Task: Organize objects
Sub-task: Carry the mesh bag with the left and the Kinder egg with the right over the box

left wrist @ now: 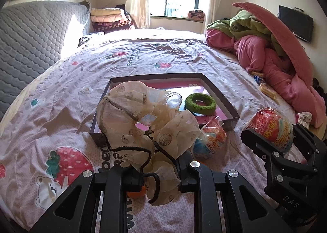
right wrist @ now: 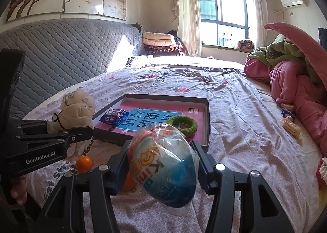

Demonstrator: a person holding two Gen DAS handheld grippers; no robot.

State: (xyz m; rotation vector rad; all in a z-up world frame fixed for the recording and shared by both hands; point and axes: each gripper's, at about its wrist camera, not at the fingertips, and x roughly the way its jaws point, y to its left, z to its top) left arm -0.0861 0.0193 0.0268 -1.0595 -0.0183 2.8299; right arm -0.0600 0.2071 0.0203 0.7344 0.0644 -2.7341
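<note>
My left gripper [left wrist: 159,180] is shut on a cream spotted scrunchie [left wrist: 143,118] and holds it above the bed just before a shallow dark box [left wrist: 216,90]. It also shows in the right wrist view [right wrist: 69,128] with the scrunchie [right wrist: 78,108]. My right gripper [right wrist: 161,169] is shut on a wrapped toy egg [right wrist: 163,167]; it shows in the left wrist view [left wrist: 271,130] at right. The box [right wrist: 207,118] holds a green hair ring [left wrist: 200,104] [right wrist: 184,125] and a blue snack packet [right wrist: 113,117]. A second wrapped egg [left wrist: 210,139] lies before the box.
An orange [right wrist: 83,163] lies on the printed sheet [left wrist: 61,110] near the box's front left corner, another [right wrist: 128,182] sits under the right gripper. Snack packets [right wrist: 290,122] lie by the pink and green bedding pile [left wrist: 271,49] at right. A grey quilted headboard [left wrist: 30,45] is at left.
</note>
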